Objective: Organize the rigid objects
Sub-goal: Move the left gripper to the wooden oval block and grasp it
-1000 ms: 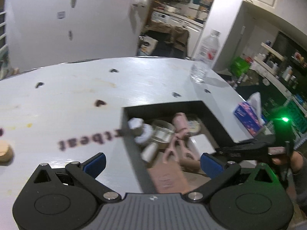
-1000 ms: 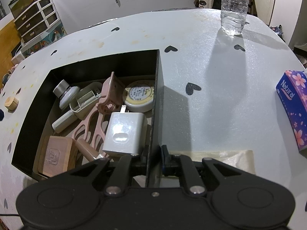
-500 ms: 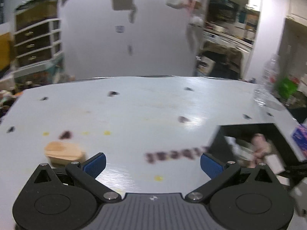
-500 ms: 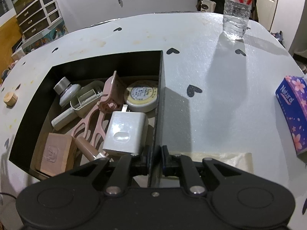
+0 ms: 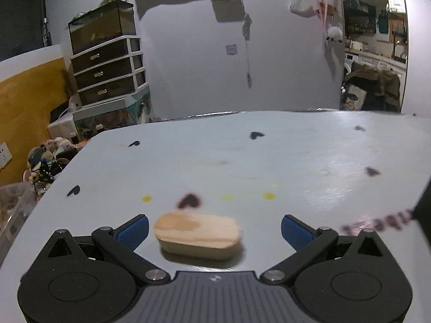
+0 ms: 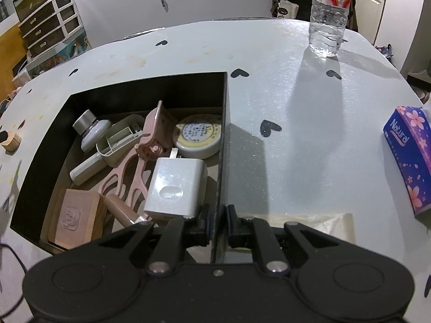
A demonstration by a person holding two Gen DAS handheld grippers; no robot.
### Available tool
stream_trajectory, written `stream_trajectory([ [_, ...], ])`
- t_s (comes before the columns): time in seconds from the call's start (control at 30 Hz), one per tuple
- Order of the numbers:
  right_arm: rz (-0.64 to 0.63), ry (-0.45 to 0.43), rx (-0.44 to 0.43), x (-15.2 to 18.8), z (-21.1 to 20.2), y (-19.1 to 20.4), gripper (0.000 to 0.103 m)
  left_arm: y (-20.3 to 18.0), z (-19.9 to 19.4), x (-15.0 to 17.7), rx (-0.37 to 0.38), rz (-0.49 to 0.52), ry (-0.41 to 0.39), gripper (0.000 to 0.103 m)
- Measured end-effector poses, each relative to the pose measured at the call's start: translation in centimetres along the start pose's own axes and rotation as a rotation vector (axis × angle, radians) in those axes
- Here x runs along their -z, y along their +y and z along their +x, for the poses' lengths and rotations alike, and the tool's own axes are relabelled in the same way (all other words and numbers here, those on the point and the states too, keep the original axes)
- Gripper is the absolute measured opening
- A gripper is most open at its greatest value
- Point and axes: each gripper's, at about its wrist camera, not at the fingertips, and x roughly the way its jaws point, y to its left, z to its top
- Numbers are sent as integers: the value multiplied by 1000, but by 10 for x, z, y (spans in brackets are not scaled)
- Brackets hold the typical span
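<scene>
One wooden block (image 5: 198, 232) lies on the pale table (image 5: 282, 158) outside the box, between the wide-spread blue pads of the left gripper (image 5: 214, 228), nearer the left pad (image 5: 134, 230) and touched by neither. The right wrist view shows the same block (image 6: 10, 141) small at the far left edge of the table, well apart from the black box (image 6: 129, 91).

Inside the box lie a white charger (image 6: 176, 188) near the right wall, a round cream tin (image 6: 199, 136) beyond it, a pink clamp-like tool (image 6: 142, 156) across the middle, a small white bottle with a grey cap (image 6: 90, 127) at the far left, a cream open case (image 6: 121, 140) beside it, a white tube (image 6: 86, 168) and, at the near left, a tan embossed block (image 6: 75, 216). The right gripper (image 6: 217, 224) is pinched narrow on the box's right wall, one pad inside and one outside.

Only the right wrist view shows the box contents, a water bottle (image 6: 328, 13) standing at the table's far right, and a purple tissue pack (image 6: 409, 158) at the right edge. Only the left wrist view shows the block close up, blurred, with a dark heart mark (image 5: 190, 201) just beyond it, and a drawer unit (image 5: 106, 71) far left behind the table. There the box is only a dark sliver at the right edge.
</scene>
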Motion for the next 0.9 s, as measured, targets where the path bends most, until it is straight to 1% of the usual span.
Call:
stream_trajectory([
  [0.13, 0, -2, 12, 0, 0, 2, 10, 14, 19, 1, 19, 4, 10, 103],
  [0.27, -1, 0, 31, -1, 0, 4, 8, 24, 29, 3, 72, -25, 5, 103],
  [0.33, 5, 2, 40, -2, 0, 4, 6, 26, 32, 5, 92, -38, -3, 103],
  [0.43, 2, -2, 53, -2, 0, 5, 5, 29, 36, 7, 119, -51, -12, 103],
  [0.6, -2, -7, 83, -2, -1, 10, 4, 32, 42, 9, 131, -63, -5, 103],
  [0.7, -1, -32, 94, -5, -9, 12, 3, 32, 43, 10, 138, -62, -3, 101],
  [0.77, 12, -40, 91, -8, -14, 10, 3, 33, 42, 10, 148, -63, -4, 97],
  [0.9, 13, -52, 104, -8, -16, 12, 3, 32, 44, 11, 157, -48, 3, 96],
])
